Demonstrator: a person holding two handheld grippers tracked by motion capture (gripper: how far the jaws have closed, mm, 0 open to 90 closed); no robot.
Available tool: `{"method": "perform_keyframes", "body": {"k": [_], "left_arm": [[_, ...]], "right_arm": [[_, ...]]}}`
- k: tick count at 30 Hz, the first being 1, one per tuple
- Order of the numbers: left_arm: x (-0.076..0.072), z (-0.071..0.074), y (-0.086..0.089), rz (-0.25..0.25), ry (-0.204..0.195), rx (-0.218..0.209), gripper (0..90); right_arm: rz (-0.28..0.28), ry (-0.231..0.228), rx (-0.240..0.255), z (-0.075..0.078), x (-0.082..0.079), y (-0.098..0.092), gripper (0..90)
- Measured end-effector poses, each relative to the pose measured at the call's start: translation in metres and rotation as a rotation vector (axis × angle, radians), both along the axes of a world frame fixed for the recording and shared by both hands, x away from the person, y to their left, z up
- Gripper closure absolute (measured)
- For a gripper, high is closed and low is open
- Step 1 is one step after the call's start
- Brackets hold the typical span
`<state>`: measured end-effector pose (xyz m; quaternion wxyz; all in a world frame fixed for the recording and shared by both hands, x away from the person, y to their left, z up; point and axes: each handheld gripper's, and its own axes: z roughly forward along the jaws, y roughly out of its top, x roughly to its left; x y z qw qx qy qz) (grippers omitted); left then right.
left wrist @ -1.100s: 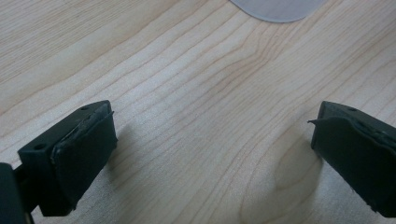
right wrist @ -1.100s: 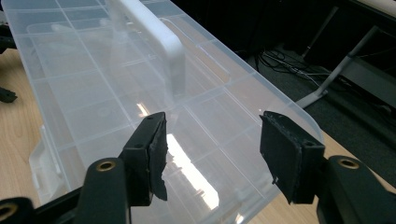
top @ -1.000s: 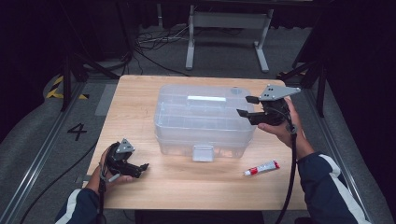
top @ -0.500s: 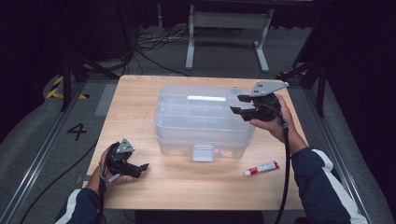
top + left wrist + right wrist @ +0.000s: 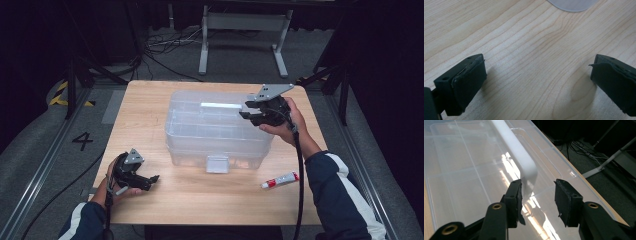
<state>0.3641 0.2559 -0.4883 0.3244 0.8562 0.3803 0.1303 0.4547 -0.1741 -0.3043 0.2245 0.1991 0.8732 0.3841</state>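
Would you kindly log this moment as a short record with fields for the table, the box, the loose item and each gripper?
table: light wooden table
box: clear plastic box, lid on, white handle on top, latch at the near side
loose item: small red-and-white tube lying near the box's front right
left gripper: open, low over bare wood
right gripper: open, above the lid near the handle's end

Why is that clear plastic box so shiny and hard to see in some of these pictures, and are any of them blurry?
In the right gripper view, overhead light glares in bright streaks off the clear box lid beside its white handle, washing out detail. In the high view, the table is lit while the surrounding floor is dark. In the left gripper view, the near jaws look soft and cast faint shadows on the wood.
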Motion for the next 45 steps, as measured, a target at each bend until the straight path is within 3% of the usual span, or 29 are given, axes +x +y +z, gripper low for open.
{"method": "perform_keyframes", "body": {"k": [11, 14, 18, 45], "left_arm": [[0.001, 0.0, 0.001, -0.009, -0.002, 0.004, 0.6], [0.002, 0.0, 0.001, -0.024, 0.0, -0.001, 0.6], [0.003, 0.0, 0.0, -0.028, -0.003, 0.002, 0.6], [0.004, 0.0, 0.001, -0.045, -0.007, 0.002, 1.4]], "right_arm": [[0.012, 0.02, -0.006, -0.001, 0.003, 0.017, 73.7], [0.019, 0.018, -0.014, 0.0, 0.004, 0.017, 74.5], [0.033, 0.039, 0.011, 0.0, 0.007, 0.014, 75.3], [0.018, 0.057, 0.013, 0.002, 0.007, 0.015, 75.4]]}}
